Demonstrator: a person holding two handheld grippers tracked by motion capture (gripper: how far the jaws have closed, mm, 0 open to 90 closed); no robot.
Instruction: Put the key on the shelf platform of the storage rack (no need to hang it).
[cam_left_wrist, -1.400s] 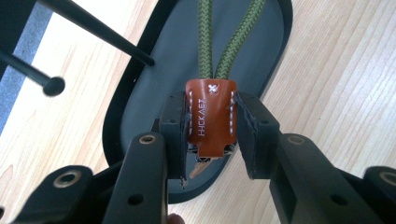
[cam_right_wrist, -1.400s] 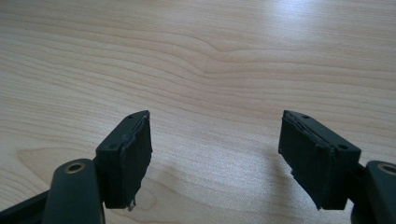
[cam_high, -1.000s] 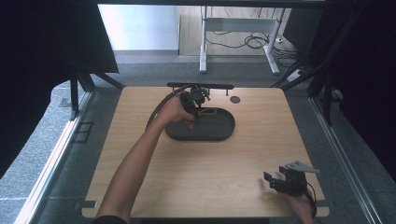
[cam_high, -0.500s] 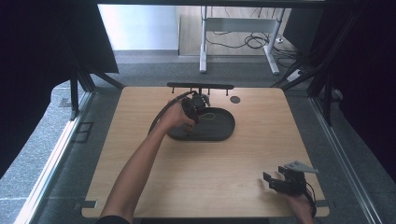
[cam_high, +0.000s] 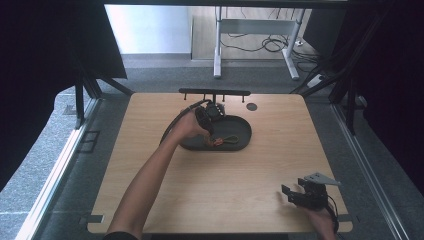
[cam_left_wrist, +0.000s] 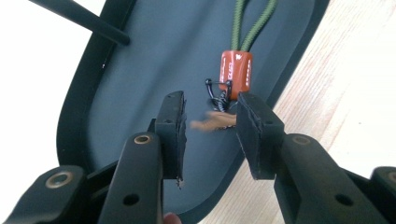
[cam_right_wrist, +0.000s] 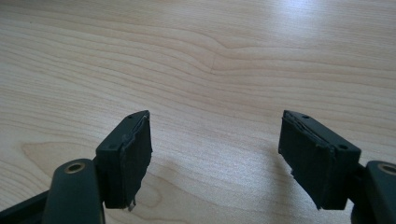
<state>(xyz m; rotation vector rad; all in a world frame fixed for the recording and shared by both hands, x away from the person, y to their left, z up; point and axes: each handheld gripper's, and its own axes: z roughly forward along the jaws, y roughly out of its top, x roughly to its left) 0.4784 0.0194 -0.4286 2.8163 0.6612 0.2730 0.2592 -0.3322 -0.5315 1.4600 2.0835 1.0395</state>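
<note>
Over tray (cam_left_wrist: 116, 93), left gripper (cam_left_wrist: 208, 122) (parted).

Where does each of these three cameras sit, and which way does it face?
High view: above the table's near side, looking forward and down; a bare forearm reaches the oval dark grey tray, and the right gripper shows too.
Left gripper view: riding the left gripper, facing the orange clip on green cord; its fingers have just been opening.
Right gripper view: riding that gripper, facing the light wooden tabletop.
Shared: the high and left gripper views both show the tray and clip.
</note>
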